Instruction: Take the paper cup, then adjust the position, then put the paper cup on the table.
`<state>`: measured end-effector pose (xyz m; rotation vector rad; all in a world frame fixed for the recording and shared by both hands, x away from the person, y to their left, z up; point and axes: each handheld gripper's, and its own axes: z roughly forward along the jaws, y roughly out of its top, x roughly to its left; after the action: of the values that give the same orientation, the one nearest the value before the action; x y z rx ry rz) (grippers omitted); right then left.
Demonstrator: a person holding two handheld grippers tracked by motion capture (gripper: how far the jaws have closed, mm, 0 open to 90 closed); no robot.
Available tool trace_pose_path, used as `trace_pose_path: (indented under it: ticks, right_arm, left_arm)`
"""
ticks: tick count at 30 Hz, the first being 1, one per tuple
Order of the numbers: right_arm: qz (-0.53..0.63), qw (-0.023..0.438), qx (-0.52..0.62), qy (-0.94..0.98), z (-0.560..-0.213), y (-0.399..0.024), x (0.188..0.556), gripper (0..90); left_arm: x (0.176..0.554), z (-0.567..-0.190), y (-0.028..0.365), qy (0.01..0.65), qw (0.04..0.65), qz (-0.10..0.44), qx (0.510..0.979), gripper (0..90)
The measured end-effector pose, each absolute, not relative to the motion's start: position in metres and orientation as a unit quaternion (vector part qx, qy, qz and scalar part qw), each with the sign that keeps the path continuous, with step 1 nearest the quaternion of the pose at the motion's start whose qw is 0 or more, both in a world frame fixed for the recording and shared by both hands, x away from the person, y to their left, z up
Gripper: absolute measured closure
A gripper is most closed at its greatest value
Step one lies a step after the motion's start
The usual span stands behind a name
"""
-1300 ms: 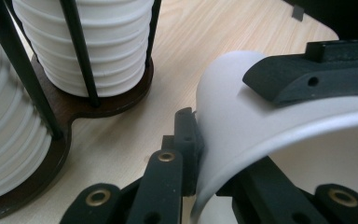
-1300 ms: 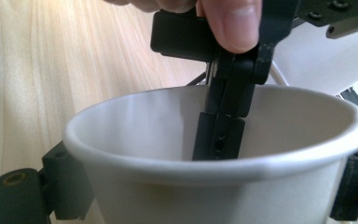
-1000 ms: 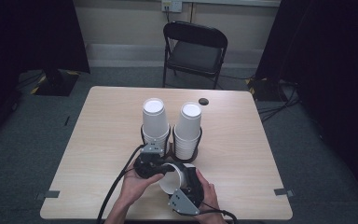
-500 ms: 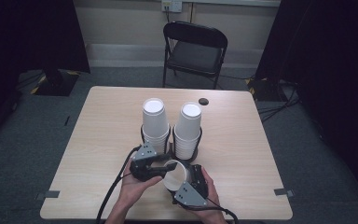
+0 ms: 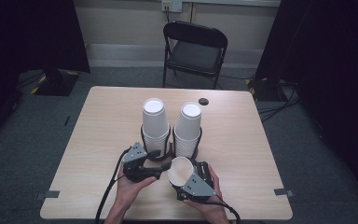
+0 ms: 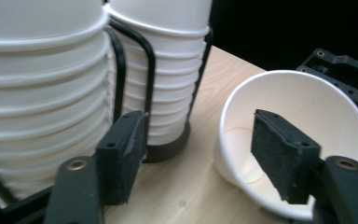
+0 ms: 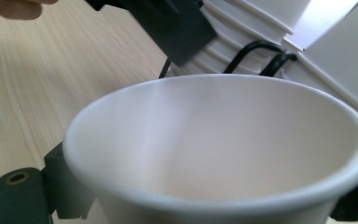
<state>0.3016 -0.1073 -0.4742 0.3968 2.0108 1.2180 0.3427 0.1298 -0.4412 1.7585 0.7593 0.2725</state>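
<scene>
Both my claws are black: left claw point(image 5: 154, 174) and right claw point(image 5: 182, 173) carry grey triangular plates, brass-ringed screw holes, padded jaws, trailing black cables.

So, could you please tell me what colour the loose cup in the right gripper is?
The loose cup is plain white, inside and out, clearest in the left gripper view.

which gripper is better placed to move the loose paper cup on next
Right. The right gripper is shut on the loose cup, which sits between its jaws. The left gripper has just been opening; its pads stand clear of the rim, beside the cup stacks.
</scene>
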Motion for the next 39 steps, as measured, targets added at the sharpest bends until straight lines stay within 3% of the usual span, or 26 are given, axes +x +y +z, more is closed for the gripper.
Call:
trace_pose_path:
  ticks: [6,10,19,39]
  right_arm:
    - [0.506,0.343,0.214,0.762,-0.474,-0.126,0.307,11.3]
    - [0.513,0.338,0.234,0.754,-0.474,-0.134,0.310,11.3]
    - [0.527,0.332,0.274,0.733,-0.466,-0.153,0.320,11.3]
    - [0.537,0.336,0.364,0.683,-0.452,-0.196,0.362,11.3]
  left_arm:
    - [0.336,-0.452,0.146,0.326,0.565,0.133,0.746,28.7]
    - [0.330,-0.459,0.153,0.331,0.569,0.146,0.739,21.6]
    - [0.317,-0.472,0.165,0.349,0.572,0.172,0.722,15.6]
    - [0.308,-0.496,0.175,0.381,0.566,0.239,0.691,15.6]
